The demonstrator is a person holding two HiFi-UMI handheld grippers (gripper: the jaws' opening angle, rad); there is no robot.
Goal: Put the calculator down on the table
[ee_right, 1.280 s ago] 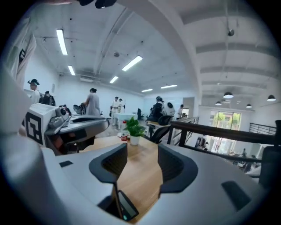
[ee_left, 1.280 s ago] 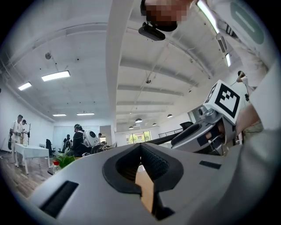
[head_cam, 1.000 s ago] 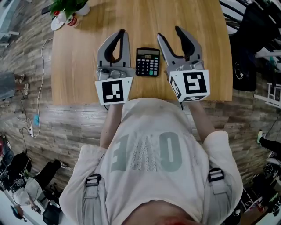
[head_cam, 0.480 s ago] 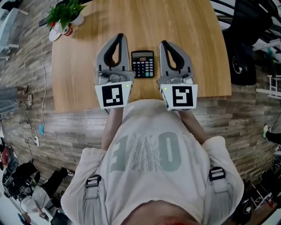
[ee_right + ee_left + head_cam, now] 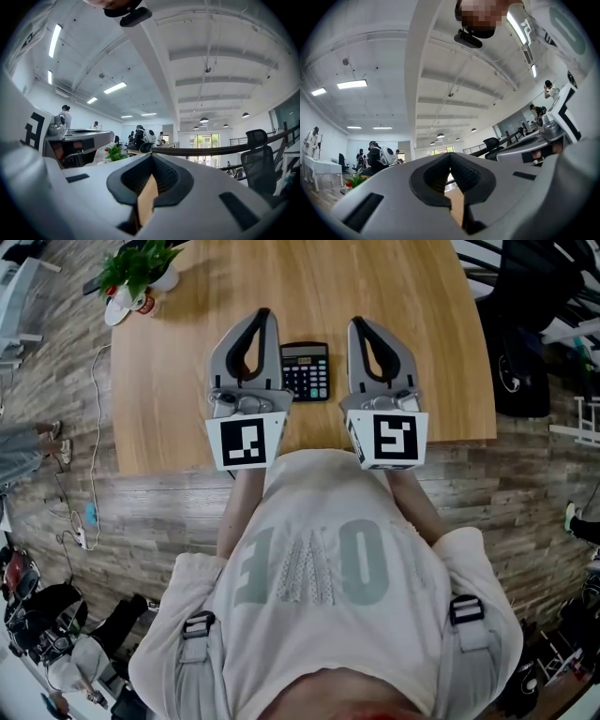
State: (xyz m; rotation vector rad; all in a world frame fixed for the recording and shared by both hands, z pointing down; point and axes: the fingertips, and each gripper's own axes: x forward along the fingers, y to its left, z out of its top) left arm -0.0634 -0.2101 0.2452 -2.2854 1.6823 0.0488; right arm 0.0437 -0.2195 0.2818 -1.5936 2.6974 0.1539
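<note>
My left gripper (image 5: 262,317) and right gripper (image 5: 357,326) are closed and empty, the right's jaws just closing. Risk: either could nudge the calculator (image 5: 309,371) lying between them.

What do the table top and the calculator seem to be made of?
Table top: probably wood or wood-look laminate, light brown with straight grain lines, smooth matt finish. Calculator: likely black plastic, a dark moulded body with rows of small keys.

Calculator (image 5: 307,371) on table (image 5: 169,381), plant (image 5: 141,268) behind-left
</note>
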